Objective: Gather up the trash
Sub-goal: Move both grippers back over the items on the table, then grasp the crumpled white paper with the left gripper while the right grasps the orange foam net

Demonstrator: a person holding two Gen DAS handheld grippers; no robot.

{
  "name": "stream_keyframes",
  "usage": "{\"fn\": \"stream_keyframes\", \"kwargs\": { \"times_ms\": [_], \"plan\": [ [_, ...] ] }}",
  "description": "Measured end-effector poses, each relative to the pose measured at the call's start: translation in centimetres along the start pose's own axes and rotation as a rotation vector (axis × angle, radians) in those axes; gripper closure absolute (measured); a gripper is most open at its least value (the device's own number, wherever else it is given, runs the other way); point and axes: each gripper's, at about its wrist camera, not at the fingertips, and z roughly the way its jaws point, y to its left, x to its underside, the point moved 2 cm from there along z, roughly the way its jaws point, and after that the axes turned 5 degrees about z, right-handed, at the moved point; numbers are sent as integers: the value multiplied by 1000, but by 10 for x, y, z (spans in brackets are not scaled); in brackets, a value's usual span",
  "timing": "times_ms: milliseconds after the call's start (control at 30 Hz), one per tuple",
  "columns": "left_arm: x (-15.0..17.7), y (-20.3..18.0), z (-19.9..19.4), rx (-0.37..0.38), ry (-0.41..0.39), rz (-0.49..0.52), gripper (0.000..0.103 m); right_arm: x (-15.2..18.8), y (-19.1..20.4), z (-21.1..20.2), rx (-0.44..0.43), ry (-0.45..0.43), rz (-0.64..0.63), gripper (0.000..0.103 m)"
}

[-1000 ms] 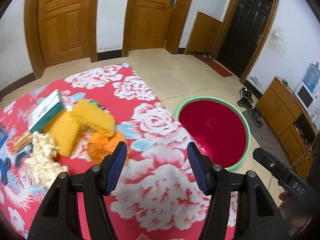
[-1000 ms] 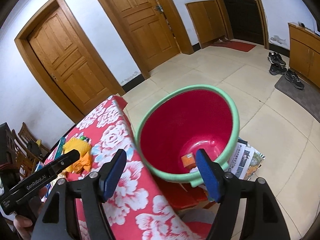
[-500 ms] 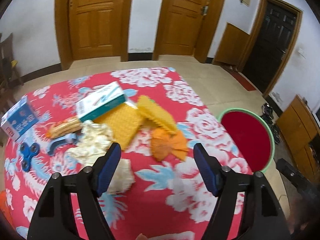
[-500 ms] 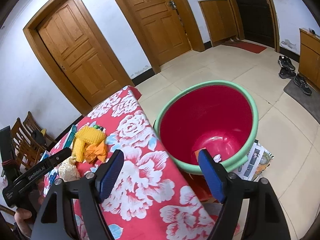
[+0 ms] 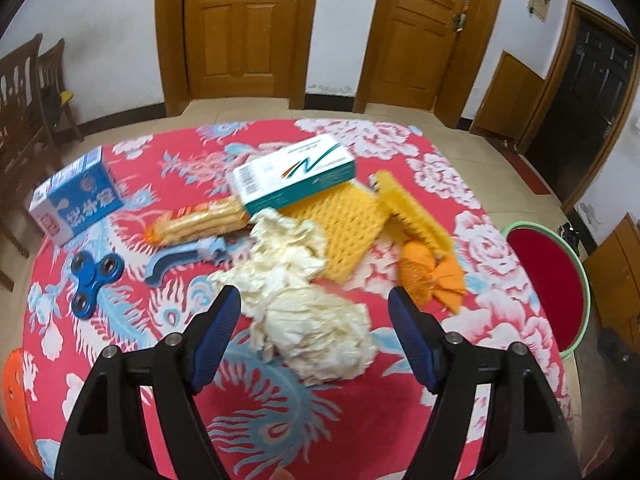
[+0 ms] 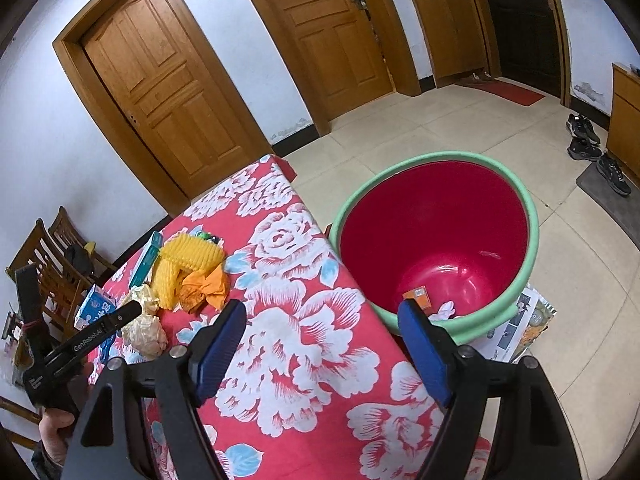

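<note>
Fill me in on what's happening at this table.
A person with a gripper in each hand is clearing trash into the red bin beside the table. The left gripper, empty, its jaws just opened wider, hangs over the crumpled white paper. The right gripper is open and empty near the bin.

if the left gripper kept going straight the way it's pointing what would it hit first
Most likely the crumpled cream paper wad: it lies on the tablecloth between and just ahead of the left gripper, whose jaws have just been opening. How far ahead is unclear.
</note>
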Motion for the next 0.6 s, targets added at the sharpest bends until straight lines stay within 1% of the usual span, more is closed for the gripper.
{"fn": "stream_keyframes", "kwargs": {
  "times_ms": [167, 267, 433, 500, 600],
  "plan": [
    [9, 10, 10, 9, 35, -24, 27, 2, 7, 5, -1, 15, -12, 22],
    [13, 12, 15, 67, 51, -43, 27, 4, 12, 10, -3, 25, -23, 22],
    [17, 10, 22, 109, 73, -52, 28, 6, 22, 17, -7, 42, -40, 22],
    [18, 8, 24, 134, 79, -61, 31, 6, 26, 20, -7, 49, -49, 22],
    [19, 4, 28, 177, 93, -60, 40, 7, 31, 24, -9, 58, -59, 22]
  ]
}}
